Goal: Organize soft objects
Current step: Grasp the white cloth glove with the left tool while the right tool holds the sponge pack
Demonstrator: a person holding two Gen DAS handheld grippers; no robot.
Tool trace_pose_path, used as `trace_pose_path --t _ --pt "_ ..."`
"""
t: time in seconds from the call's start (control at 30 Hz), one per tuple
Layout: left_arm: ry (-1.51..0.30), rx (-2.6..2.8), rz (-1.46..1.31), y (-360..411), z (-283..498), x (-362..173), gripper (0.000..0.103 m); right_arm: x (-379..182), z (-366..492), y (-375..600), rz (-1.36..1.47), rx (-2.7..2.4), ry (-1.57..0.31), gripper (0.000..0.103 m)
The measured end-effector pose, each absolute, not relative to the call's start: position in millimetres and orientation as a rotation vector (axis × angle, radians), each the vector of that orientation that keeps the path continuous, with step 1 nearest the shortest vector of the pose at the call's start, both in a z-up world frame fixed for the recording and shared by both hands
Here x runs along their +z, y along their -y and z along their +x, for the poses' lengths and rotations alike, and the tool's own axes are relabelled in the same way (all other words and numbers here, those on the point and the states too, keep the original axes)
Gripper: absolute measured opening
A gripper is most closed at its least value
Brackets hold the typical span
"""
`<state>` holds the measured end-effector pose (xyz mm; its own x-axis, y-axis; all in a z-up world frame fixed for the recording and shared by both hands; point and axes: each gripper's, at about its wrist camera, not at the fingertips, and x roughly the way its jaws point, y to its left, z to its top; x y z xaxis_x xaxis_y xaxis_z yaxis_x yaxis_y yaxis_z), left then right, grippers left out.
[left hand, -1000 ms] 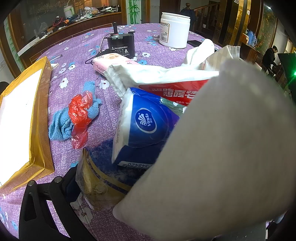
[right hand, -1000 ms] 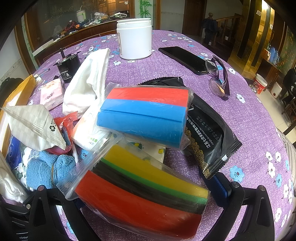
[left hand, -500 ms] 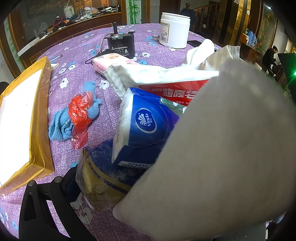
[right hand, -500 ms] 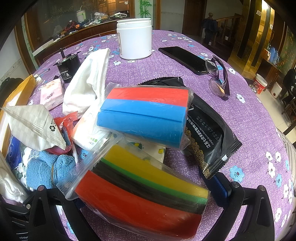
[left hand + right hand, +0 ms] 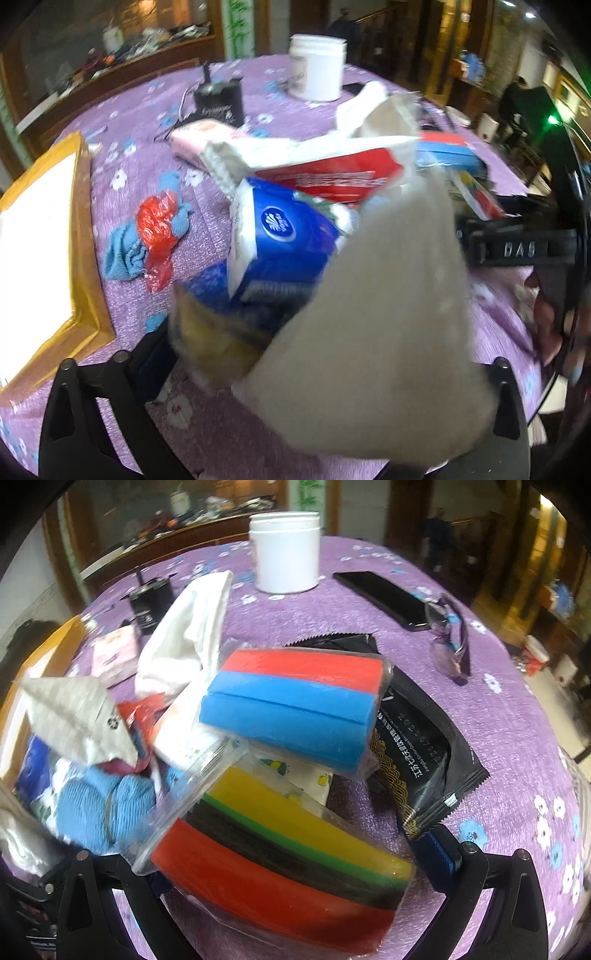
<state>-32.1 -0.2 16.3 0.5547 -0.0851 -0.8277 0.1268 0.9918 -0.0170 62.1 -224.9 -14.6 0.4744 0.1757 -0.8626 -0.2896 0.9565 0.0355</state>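
In the left wrist view a big grey-white pad [image 5: 388, 314] and a blue-and-gold bag [image 5: 207, 317] lie between the fingers of my left gripper [image 5: 295, 365]. Its jaws stand wide and are closing, and the left finger [image 5: 88, 398] is clear of the pad. Behind them are piled a blue tissue pack [image 5: 280, 236] and a red-and-white pack [image 5: 332, 173]. In the right wrist view a striped sponge pack [image 5: 288, 856] fills the gap of my right gripper [image 5: 291, 856]. I cannot tell whether the pads press on it. A red-and-blue sponge pack [image 5: 295, 701] rests on the pile behind.
On the purple flowered tablecloth [image 5: 517, 738] lie a black packet [image 5: 417, 746], a white cloth [image 5: 188, 635], a phone [image 5: 384, 594] and glasses [image 5: 450, 642]. A white jar [image 5: 317, 68] and a black box [image 5: 218, 101] stand further back. A blue cloth [image 5: 125, 254] lies beside a yellow-edged box [image 5: 83, 236].
In the left view the grey pad has swung left and shrunk in the picture, uncovering the right finger, the other gripper and a hand. The right view has barely changed.
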Motion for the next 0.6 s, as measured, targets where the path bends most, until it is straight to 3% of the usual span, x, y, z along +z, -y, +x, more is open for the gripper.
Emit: trace_pose_path --t 0.07,0.2,0.47,0.6 --pt "-0.978 -0.176 0.041 -1.0 -38.6 16.3 0.093 -9.2 55.5 234.2 -0.084 0.347 -1.040 0.102" --pt "-0.992 -0.222 0.000 -3.8 -36.9 16.1 0.072 2.2 41.2 248.6 -0.055 0.402 -1.025 0.102" --pt "-0.996 -0.252 -0.032 -11.9 -46.3 16.1 0.061 10.0 15.3 253.8 -0.051 0.441 -0.975 0.096" --pt "-0.999 -0.252 -0.049 -16.9 -53.4 17.4 0.061 11.8 8.0 256.8 -0.057 0.449 -0.971 0.093"
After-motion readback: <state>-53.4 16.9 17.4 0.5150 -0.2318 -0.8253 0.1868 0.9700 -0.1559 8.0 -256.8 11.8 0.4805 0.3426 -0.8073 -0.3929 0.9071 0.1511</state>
